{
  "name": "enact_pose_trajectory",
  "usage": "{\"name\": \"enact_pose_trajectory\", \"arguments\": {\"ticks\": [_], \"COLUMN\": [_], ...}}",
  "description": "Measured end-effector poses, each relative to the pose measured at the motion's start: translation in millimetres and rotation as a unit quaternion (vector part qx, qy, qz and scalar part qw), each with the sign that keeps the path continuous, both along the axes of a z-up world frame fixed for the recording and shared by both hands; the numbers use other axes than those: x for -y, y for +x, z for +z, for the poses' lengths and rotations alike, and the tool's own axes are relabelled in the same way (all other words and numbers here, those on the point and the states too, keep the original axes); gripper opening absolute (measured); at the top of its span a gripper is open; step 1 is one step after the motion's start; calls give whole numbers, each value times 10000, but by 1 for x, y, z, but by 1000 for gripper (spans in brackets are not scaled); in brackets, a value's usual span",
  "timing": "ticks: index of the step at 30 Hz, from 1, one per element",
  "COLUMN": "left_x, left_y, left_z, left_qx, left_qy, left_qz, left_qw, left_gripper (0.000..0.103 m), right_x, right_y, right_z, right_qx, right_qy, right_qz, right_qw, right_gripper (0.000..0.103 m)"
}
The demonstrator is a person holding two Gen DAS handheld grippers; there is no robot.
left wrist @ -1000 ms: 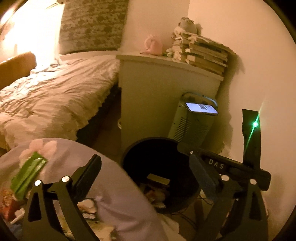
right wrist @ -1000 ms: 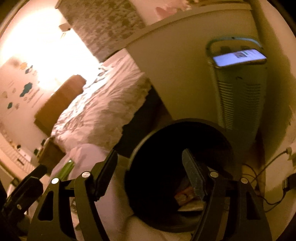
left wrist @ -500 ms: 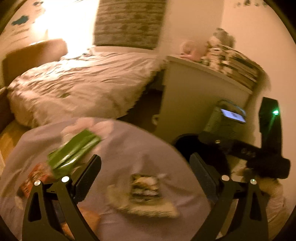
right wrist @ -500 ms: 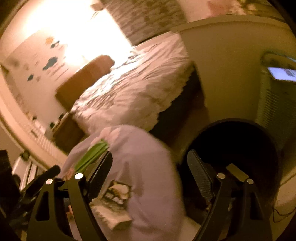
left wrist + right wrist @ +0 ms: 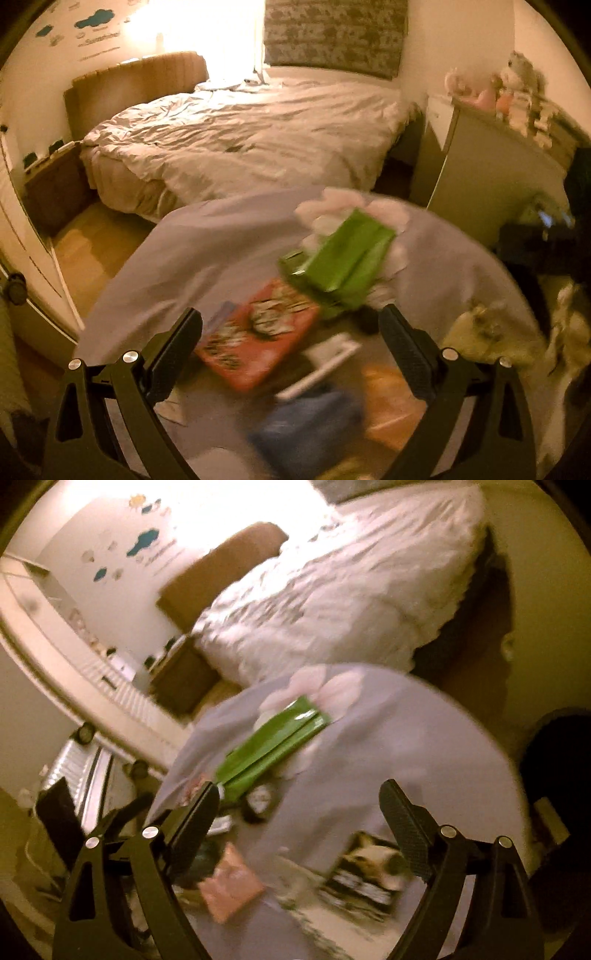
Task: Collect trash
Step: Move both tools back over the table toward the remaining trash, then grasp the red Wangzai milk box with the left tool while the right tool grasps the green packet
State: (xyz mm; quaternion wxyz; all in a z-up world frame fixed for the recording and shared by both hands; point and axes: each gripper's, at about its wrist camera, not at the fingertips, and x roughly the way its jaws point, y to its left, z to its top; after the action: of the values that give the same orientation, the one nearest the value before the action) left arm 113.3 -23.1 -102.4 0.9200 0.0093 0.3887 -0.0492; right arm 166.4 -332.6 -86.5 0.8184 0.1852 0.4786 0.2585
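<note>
Hovering both grippers over littered table — left gripper wide, empty; right gripper wide, empty. Next we pick red packet, lower centre — descend, close.

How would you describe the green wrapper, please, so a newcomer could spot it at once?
Start at the round lilac-covered table in front of the bed. Near its far edge, on a pale pink flower print, lies the flat bright green wrapper. It is the only green piece; the neighbouring packet is orange-red.

The right gripper hangs with jaws wide apart over a lilac round mat. A green packet lies ahead-left of its fingers; a printed wrapper lies between them.
</note>
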Motion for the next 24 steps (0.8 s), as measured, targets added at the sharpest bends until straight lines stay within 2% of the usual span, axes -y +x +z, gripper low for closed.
{"name": "enact_pose_trajectory", "arguments": {"ticks": [3,6,11,15,18,21,23,24], "left_x": [-11,-17,-19,-21,-19,-18,-18,-18], "left_y": [6,13,24,33,36,37,37,36], "left_z": [-10,-20,-32,-41,-43,-43,-43,-43], "left_qx": [-142,-304,-467,-634,-669,-628,-590,-565], "left_qy": [220,259,111,-49,-143,-230,-291,-315], "left_qz": [-228,-476,-729,-854,-900,-903,-866,-842], "left_qw": [9994,9981,9962,9943,9936,9937,9941,9943], "left_gripper": [95,95,94,73,67,61,59,58], "right_x": [-25,-46,-72,-77,-82,-88,-92,-94], "right_y": [19,38,63,74,80,88,90,90], "right_z": [-14,-33,-66,-72,-74,-78,-82,-82], "right_qx": [-412,-883,-1645,-1712,-1738,-1753,-1739,-1701], "right_qy": [142,287,587,791,894,860,813,794], "right_qz": [138,143,42,-149,-236,-269,-273,-277], "right_qw": [9990,9956,9846,9819,9804,9804,9810,9818], "right_gripper": [87,86,73,69,66,48,31,29]}}
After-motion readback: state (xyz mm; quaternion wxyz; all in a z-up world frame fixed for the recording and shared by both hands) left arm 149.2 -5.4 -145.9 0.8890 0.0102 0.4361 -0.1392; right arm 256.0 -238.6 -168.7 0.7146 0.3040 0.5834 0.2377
